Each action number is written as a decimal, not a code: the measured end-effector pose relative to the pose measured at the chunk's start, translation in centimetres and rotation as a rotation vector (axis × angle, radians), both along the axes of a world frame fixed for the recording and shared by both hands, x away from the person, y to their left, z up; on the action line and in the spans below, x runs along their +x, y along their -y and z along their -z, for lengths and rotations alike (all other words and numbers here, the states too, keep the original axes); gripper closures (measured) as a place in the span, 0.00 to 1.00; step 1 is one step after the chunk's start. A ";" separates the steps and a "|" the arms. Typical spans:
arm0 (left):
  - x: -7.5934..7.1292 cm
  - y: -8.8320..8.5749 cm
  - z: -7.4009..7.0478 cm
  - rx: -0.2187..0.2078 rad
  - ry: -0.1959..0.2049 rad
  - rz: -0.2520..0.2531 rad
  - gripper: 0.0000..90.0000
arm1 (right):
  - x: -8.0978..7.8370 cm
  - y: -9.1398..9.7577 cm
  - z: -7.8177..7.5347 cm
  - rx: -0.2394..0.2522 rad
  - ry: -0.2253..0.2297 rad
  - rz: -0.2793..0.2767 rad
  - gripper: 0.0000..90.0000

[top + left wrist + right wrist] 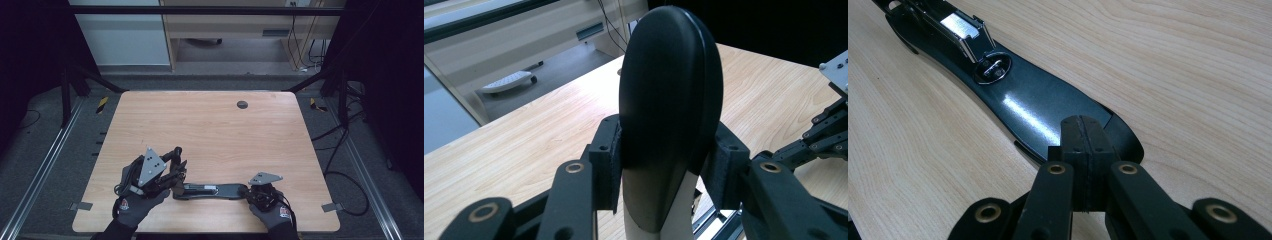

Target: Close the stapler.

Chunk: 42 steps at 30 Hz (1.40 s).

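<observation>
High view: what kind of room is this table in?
Probably a lab or recording workspace: a bare wooden table inside a dark metal frame, loose cables on the grey floor, and office desks behind.

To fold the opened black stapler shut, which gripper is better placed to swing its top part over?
Probably the left gripper: it clamps the rounded top part of the black stapler. The right gripper pinches the flat base end, which suits holding it down.

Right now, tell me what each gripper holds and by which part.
Both hold one long glossy black stapler opened flat on the wooden table. The left gripper clamps its rounded black end; the right gripper is shut, its pads over the opposite tip.
</observation>
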<state>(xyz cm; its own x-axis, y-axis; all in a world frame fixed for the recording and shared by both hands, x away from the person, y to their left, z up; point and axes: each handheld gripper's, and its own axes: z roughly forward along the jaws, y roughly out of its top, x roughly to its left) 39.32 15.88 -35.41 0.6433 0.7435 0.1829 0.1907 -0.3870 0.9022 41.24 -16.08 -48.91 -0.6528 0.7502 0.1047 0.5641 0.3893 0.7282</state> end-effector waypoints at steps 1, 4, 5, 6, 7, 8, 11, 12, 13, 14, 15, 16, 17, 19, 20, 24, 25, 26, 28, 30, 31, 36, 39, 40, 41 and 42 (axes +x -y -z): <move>0.0 0.1 0.0 0.006 0.001 0.000 0.62 | 0.0 0.0 0.0 0.000 -0.001 0.000 1.00; 0.0 0.3 0.0 0.009 0.003 0.002 0.62 | 0.0 0.0 0.0 0.000 0.000 0.000 1.00; 0.0 0.3 0.0 0.011 0.004 0.002 0.62 | 0.0 0.0 0.0 0.000 0.002 -0.001 1.00; 0.0 0.4 0.0 0.012 0.005 0.002 0.62 | 0.0 0.0 0.0 0.000 0.000 0.000 1.00; 0.0 0.5 0.0 0.013 0.005 0.002 0.62 | 0.0 0.0 0.0 -0.002 0.000 0.000 1.00; 0.0 0.5 0.0 0.016 0.006 0.003 0.62 | 0.0 0.0 0.0 -0.004 -0.001 0.001 1.00; 0.0 0.7 0.1 0.020 0.012 0.005 0.62 | 0.0 0.0 0.0 0.000 0.002 -0.001 1.00; 0.0 0.9 0.1 0.024 0.013 0.010 0.62 | 0.0 0.0 0.0 0.000 0.002 -0.001 1.00; 0.0 1.1 0.1 0.027 0.016 0.011 0.62 | 0.0 0.0 0.0 0.000 0.002 -0.001 1.00; 0.0 1.3 0.2 0.036 0.022 0.014 0.62 | 0.0 0.0 0.0 0.000 0.002 -0.002 1.00; -0.1 1.6 0.2 0.044 0.026 0.016 0.62 | 0.0 0.0 0.0 0.000 0.001 -0.001 1.00; -0.1 1.8 0.2 0.049 0.027 0.017 0.61 | 0.0 0.0 0.0 0.000 0.001 -0.001 1.00; -0.1 2.0 0.3 0.052 0.030 0.018 0.61 | 0.0 0.0 0.0 -0.003 0.001 0.000 1.00; -0.1 2.3 0.3 0.060 0.034 0.020 0.61 | 0.0 0.0 0.0 -0.004 -0.001 0.001 1.00; -0.1 2.4 0.4 0.062 0.036 0.020 0.61 | 0.0 0.0 0.0 -0.004 -0.001 0.001 1.00; -0.1 2.9 0.5 0.073 0.040 0.027 0.61 | 0.0 0.0 0.0 0.000 0.002 0.001 1.00; -0.1 3.0 0.5 0.075 0.041 0.028 0.61 | 0.0 0.0 0.0 -0.001 0.001 0.000 1.00; 0.0 3.1 0.5 0.077 0.041 0.030 0.61 | 0.0 0.0 0.0 0.000 0.003 0.000 1.00; 0.0 3.3 0.6 0.075 0.040 0.029 0.61 | 0.0 0.0 0.0 -0.002 0.001 0.002 1.00; 0.0 3.4 0.6 0.080 0.042 0.033 0.60 | 0.0 0.0 0.0 0.000 0.001 0.000 1.00; 0.0 3.5 0.6 0.081 0.041 0.033 0.60 | 0.0 0.0 0.0 0.000 0.002 0.000 1.00; 0.1 3.9 0.7 0.089 0.043 0.039 0.60 | 0.0 0.0 0.0 0.000 0.005 -0.003 1.00; 0.1 4.1 0.8 0.093 0.044 0.043 0.60 | 0.0 0.0 0.0 0.000 0.008 -0.004 1.00; 0.1 4.1 0.8 0.095 0.045 0.044 0.60 | 0.0 0.0 0.0 0.001 0.006 -0.003 1.00; 0.1 4.2 0.8 0.094 0.044 0.045 0.60 | 0.0 0.0 0.0 0.001 0.006 -0.004 1.00; 0.1 4.2 0.9 0.095 0.043 0.046 0.60 | 0.0 0.0 0.0 0.001 0.008 -0.004 1.00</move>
<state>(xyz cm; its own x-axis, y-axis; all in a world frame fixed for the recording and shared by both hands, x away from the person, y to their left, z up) 39.42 11.63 -36.26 0.6659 0.6917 0.2794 0.1325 -0.4782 0.8682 41.28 -16.11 -48.96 -0.6570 0.7472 0.1001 0.5564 0.3910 0.7332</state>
